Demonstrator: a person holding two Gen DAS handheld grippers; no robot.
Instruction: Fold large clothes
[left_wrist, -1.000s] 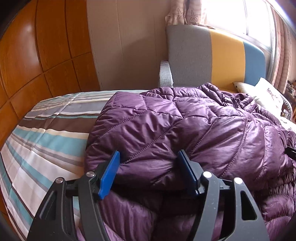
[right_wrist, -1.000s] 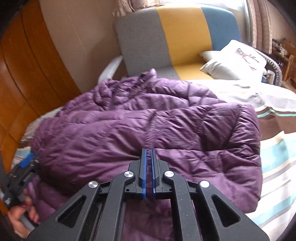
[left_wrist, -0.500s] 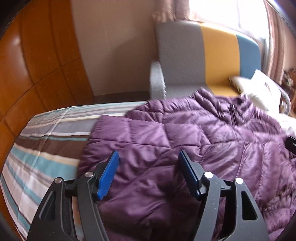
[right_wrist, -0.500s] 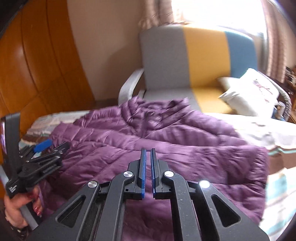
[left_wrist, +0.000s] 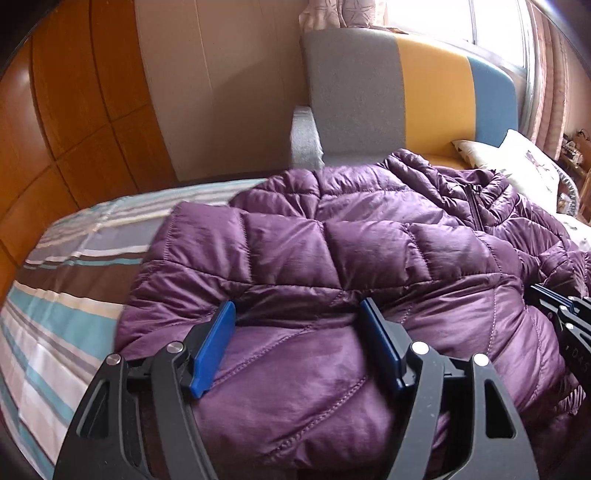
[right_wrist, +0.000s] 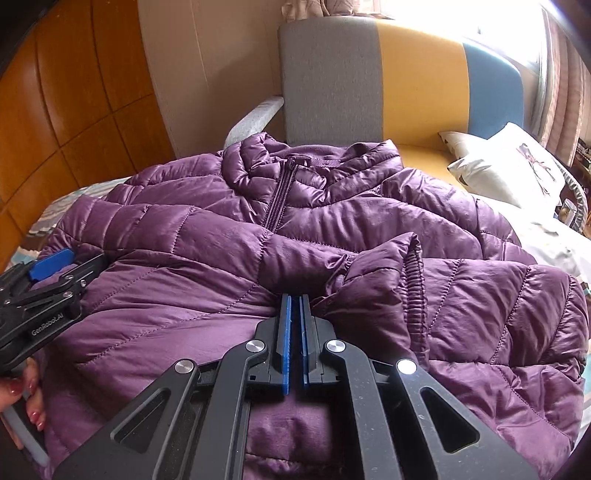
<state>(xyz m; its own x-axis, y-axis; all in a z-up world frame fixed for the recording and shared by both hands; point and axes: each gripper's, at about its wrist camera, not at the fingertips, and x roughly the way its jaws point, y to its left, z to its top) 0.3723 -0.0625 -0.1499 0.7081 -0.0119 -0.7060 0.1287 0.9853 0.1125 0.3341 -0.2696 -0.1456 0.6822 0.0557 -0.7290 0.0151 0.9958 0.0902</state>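
Our left gripper (left_wrist: 299, 343) has fingers spread wide over the purple puffer jacket's (right_wrist: 332, 236) left side; our right gripper (right_wrist: 294, 332) has pads nearly pressed together with nothing visibly between them, just beside the elastic cuff (right_wrist: 412, 266) of the folded-in sleeve. Jacket lies zipped, front-up on the striped bedsheet (left_wrist: 70, 280). For the next fold, we'd grab thick hem edges on both sides evenly, since the slick fabric likely slips.

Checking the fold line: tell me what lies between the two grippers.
Only the purple puffer jacket. In the right wrist view its quilted front spans from the left gripper to the right gripper; nothing else lies on that stretch.
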